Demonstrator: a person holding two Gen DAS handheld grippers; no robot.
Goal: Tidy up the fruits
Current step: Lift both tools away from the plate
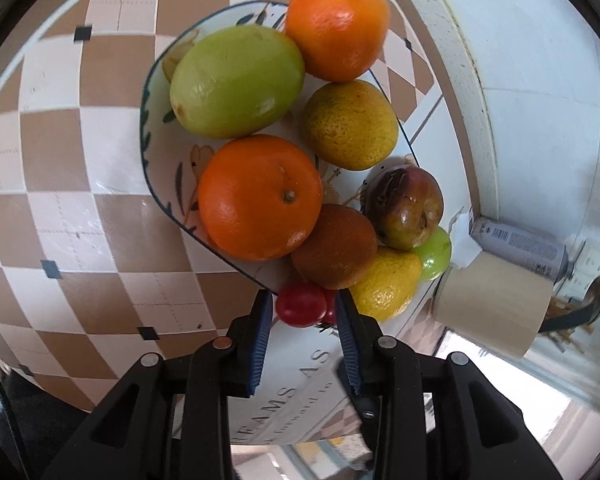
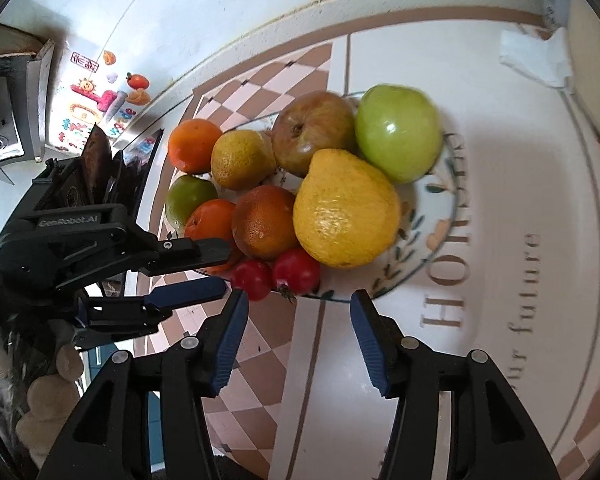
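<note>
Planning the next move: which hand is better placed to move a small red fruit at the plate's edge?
Left: the left gripper's jaws pinch one small red fruit; the right gripper is open and empty.

A home kitchen is suggested: a plate (image 2: 440, 216) of fruit is set on a checked, lettered tablecloth (image 1: 60, 152), and colourful magnets (image 2: 96, 112) are seen on a white surface beside what may be a stove (image 2: 0, 112).

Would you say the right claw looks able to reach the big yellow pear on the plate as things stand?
Probably yes: the right claw is open and empty, the big yellow pear lies just ahead, with only two small red fruits beside its path.
</note>
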